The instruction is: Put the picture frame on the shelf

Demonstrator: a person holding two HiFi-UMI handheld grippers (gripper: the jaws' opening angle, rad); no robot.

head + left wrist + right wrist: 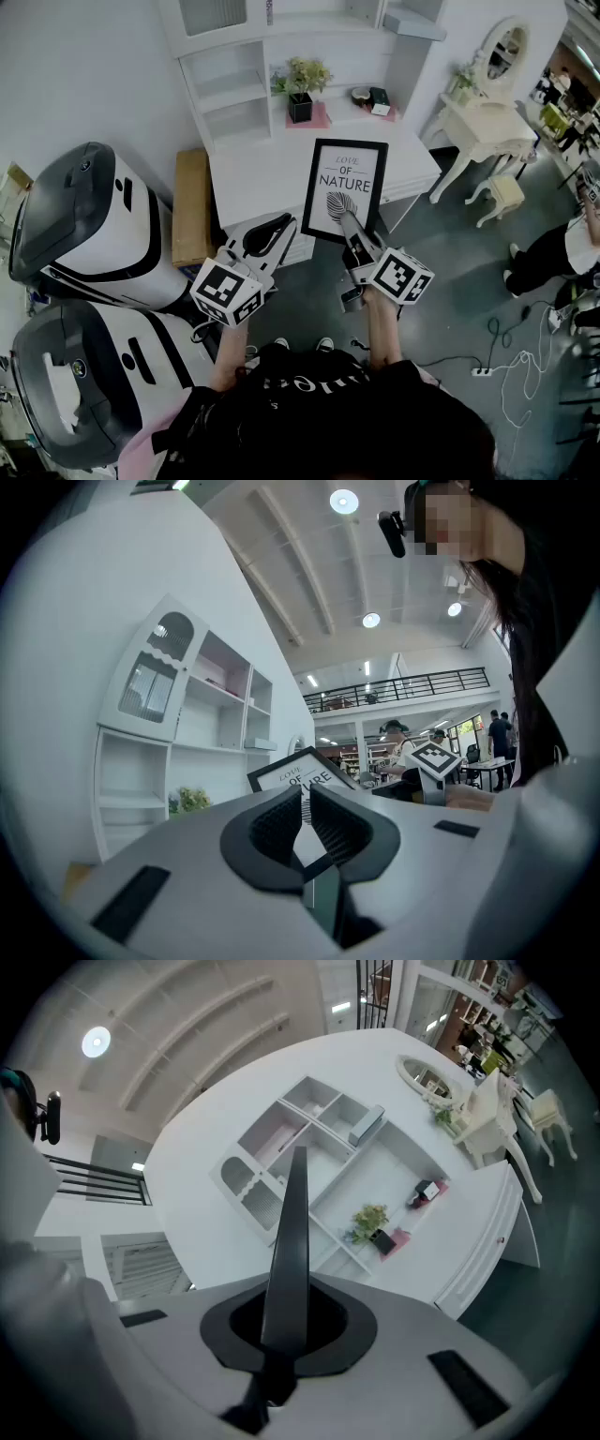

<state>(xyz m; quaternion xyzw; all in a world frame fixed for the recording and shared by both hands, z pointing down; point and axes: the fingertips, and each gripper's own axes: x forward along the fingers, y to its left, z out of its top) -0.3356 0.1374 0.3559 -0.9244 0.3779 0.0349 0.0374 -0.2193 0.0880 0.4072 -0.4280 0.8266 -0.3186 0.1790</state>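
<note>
Now, picture frame, clamped in right gripper — left gripper closed

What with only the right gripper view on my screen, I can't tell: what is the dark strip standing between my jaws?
Observer: It's the picture frame, edge-on to you. The head view shows its face, a "LOVE OF NATURE" print, with the right gripper shut on its bottom edge.
Operator: Is the left gripper on it too?
Observer: No. The left gripper sits beside the frame's lower left corner, with its jaws together and nothing between them.
</note>
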